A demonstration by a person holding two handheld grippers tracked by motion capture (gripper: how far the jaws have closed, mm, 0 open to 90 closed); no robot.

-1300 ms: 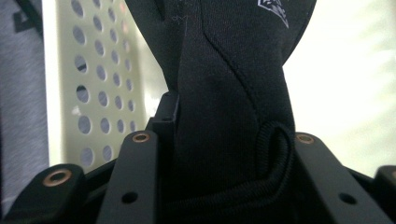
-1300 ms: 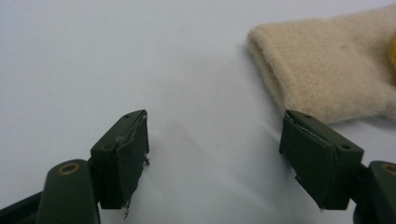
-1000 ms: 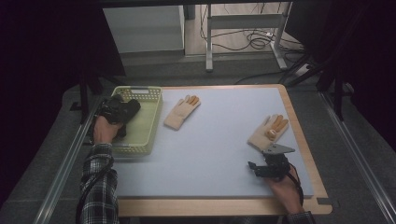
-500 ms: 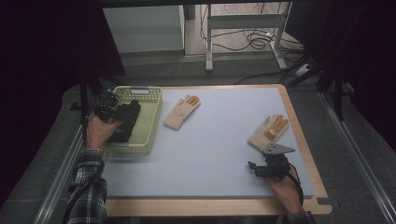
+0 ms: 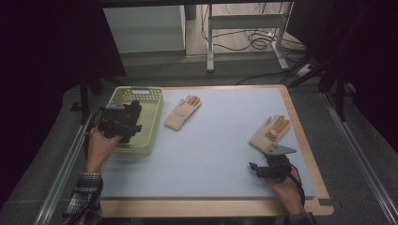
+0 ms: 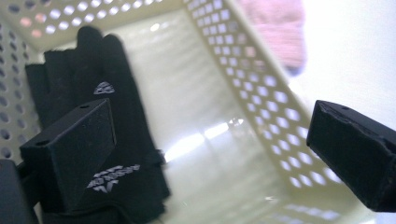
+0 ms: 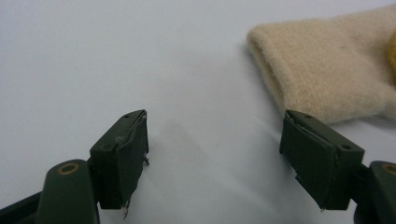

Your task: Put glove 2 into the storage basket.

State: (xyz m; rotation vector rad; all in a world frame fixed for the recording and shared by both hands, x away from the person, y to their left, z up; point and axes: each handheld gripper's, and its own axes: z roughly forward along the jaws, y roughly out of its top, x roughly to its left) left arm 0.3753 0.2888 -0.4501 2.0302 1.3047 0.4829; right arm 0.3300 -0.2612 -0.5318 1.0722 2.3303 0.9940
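The black fabric glove (image 6: 93, 140) lies limp inside the pale yellow-green perforated plastic basket (image 5: 152, 117), soft, light and best pinched at its cuff, while the left gripper (image 6: 210, 154), its jaws having just been opening, gapes empty above it and the right gripper (image 7: 215, 158) gapes wide.

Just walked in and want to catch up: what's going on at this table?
A person is sorting gloves into a yellow basket with two hand-held grippers. The left gripper has just been opening; its jaws stand wide and empty above a black glove lying in the basket. The right gripper waits open near a beige glove on the table. Another beige glove lies beside the basket.
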